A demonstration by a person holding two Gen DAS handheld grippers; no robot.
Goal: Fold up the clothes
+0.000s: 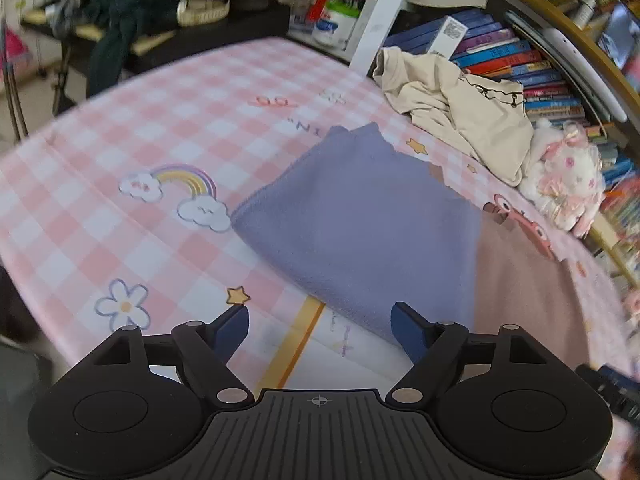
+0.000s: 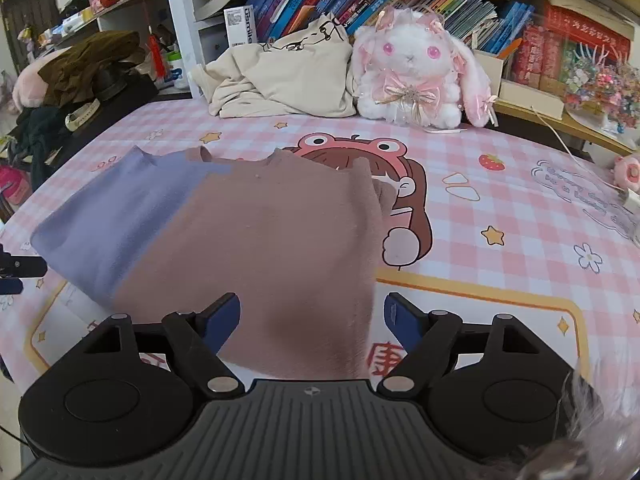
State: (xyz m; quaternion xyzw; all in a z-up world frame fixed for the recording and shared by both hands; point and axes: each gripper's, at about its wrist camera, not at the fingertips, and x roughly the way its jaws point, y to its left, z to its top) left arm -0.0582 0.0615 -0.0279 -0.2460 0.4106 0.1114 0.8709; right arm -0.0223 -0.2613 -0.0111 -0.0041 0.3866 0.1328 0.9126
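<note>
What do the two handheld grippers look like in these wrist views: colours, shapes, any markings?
Both match. The left gripper and right gripper each have a black ribbed body with a small crosshair mark at its centre, two round black housings, black linkage arms with silver pivot pins, and dark blue fingers. No cables or sleeves show.

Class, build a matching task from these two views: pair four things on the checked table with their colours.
Things:
1. folded garment's left part
2. folded garment's right part
3. crumpled shirt
4. plush rabbit

Colours:
A. cream
B. white and pink
C. lavender
D. dusty pink-brown

Pairs: 1-C, 2-D, 3-A, 4-B
</note>
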